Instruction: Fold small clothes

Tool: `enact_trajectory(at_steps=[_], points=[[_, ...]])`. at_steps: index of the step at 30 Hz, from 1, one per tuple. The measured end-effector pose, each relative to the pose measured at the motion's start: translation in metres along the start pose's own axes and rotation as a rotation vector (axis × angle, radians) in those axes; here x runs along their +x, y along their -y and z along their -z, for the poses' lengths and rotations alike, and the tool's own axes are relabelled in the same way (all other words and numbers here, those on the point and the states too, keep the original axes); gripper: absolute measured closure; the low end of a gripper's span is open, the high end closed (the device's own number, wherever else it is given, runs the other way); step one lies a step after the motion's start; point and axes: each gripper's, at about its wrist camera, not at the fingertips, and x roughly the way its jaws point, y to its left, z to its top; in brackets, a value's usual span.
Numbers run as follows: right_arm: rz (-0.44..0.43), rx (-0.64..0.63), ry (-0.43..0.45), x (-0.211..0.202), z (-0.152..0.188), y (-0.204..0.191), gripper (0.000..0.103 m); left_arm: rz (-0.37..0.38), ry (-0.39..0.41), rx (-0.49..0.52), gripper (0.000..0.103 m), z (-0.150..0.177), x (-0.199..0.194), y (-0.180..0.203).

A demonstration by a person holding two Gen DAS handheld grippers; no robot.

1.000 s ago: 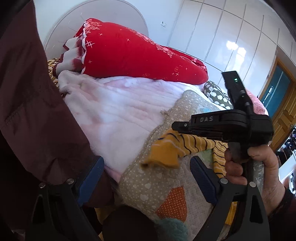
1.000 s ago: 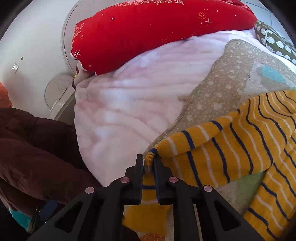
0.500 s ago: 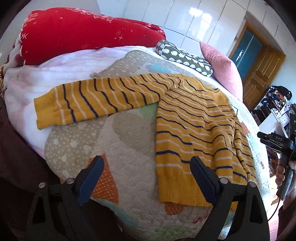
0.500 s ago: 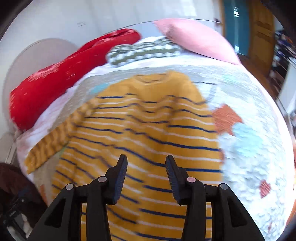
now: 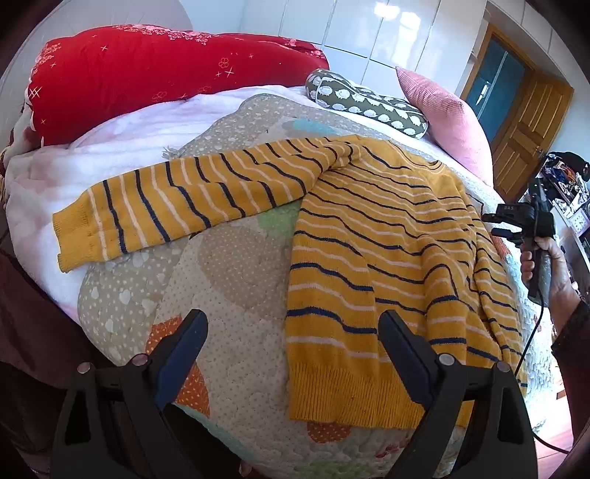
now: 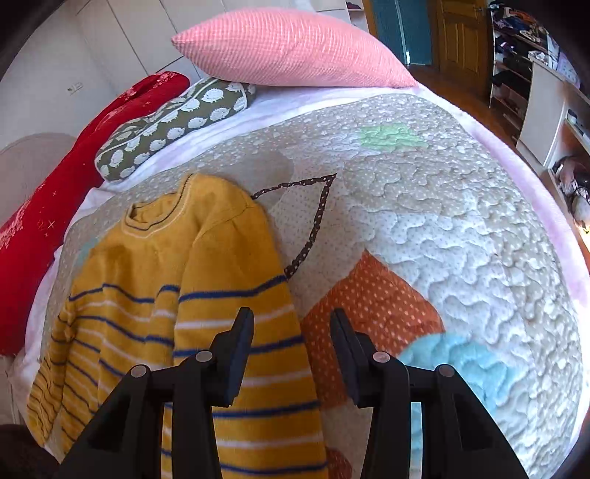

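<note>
The yellow striped sweater lay flat on the quilt, one sleeve stretched sideways. The left gripper hung wide open by its hem. The right gripper, open too, hovered beside the other sleeve.

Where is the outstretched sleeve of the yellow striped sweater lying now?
In the left wrist view, the sleeve stretches out to the left across the patchwork quilt, its cuff reaching the white blanket below the red pillow.

Bright daylight, sharp focus. Glare on glossy wardrobe doors. Strong fisheye bending, dark vignette at corners.
</note>
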Motion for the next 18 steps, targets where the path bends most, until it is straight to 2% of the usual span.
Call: enact_trajectory(at_steps=[3, 4, 5, 7, 11, 15, 18], points=[[-0.032, 0.010, -0.044, 0.029, -0.015, -0.006, 0.059, -0.004, 0.004, -0.004, 0.010, -0.004, 0.004, -0.001], [-0.048, -0.002, -0.049, 0.032, -0.017, -0.009, 0.067, -0.007, 0.006, -0.002, 0.010, -0.006, 0.006, 0.000], [-0.085, -0.020, -0.064, 0.035, -0.018, -0.012, 0.101, -0.013, 0.010, 0.002, 0.010, -0.007, 0.007, 0.001], [-0.070, -0.045, -0.052, 0.031, -0.023, -0.017, 0.100, -0.025, 0.017, 0.013, 0.010, -0.011, 0.010, 0.003], [0.061, -0.055, 0.033, 0.015, -0.056, -0.010, 0.100, -0.033, 0.016, 0.015, 0.010, -0.016, 0.016, 0.003], [0.210, -0.041, 0.107, 0.009, -0.104, -0.004, 0.101, -0.048, 0.006, 0.015, 0.010, -0.016, 0.023, 0.002], [0.358, -0.079, 0.111, 0.024, -0.124, -0.007, 0.100, -0.059, -0.014, 0.000, 0.010, -0.016, 0.031, -0.002]])
